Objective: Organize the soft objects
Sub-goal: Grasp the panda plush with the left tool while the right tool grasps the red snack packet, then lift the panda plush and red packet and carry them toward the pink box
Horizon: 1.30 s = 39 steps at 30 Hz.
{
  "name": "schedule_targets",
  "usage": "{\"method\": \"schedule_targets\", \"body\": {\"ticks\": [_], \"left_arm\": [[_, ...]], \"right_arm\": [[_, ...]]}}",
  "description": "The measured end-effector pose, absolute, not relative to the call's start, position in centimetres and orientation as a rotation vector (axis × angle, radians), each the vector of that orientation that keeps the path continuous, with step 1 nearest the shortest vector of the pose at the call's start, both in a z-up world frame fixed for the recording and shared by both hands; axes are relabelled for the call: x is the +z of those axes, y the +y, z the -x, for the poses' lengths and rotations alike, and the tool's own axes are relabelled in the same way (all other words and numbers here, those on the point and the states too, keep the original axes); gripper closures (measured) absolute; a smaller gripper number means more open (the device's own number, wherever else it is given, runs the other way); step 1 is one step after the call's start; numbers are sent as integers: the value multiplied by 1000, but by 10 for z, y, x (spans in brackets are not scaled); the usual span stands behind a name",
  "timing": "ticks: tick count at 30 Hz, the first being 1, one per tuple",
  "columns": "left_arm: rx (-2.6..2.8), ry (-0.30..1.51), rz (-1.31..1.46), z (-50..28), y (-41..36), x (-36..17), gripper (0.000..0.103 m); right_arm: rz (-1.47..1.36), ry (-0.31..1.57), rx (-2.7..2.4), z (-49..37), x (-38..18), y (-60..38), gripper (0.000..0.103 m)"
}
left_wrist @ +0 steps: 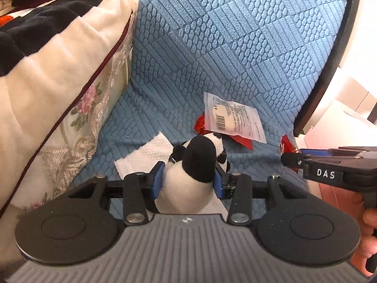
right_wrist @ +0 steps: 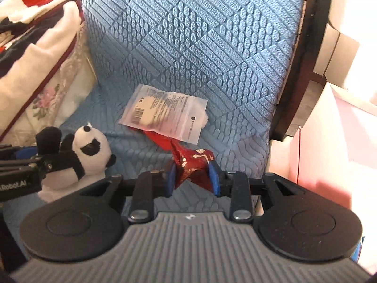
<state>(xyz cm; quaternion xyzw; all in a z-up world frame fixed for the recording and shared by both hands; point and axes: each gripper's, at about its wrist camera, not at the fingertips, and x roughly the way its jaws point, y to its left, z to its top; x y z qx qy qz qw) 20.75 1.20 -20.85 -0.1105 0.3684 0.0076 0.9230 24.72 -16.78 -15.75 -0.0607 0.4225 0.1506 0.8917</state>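
Left tongs clamped on plush panda, head pointing away from camera, right tongs gripping red wrapper, lengthwise toward chair back.

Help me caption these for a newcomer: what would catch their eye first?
Probably the black-and-white panda plush, squeezed between the blue pads of the left gripper low on the blue quilted seat. Beside it, the right gripper pinches a crinkled red wrapper. A clear barcoded bag lies behind on the seat, overlapping the wrapper's far end.
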Motion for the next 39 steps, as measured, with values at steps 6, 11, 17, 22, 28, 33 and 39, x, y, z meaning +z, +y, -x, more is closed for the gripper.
{"method": "schedule_targets", "body": {"ticks": [6, 11, 17, 22, 28, 33, 39], "left_arm": [[-1, 739, 222, -199, 7, -204, 57], [-22, 738, 223, -191, 5, -201, 57], [-40, 739, 232, -180, 5, -198, 57], [-60, 743, 206, -168, 2, -195, 57], [-72, 757, 232, -154, 1, -190, 57], [-58, 770, 275, -140, 2, -190, 57], [-63, 776, 278, -125, 1, -187, 57]], "right_arm": [[92, 865, 300, -231, -149, -174, 70], [82, 867, 301, -217, -146, -173, 70], [68, 864, 293, -197, -140, -172, 70], [53, 859, 281, -178, -132, -175, 70], [36, 848, 280, -157, -123, -178, 70], [25, 848, 270, -141, -120, -181, 70], [20, 840, 261, -122, -115, -185, 70]]}}
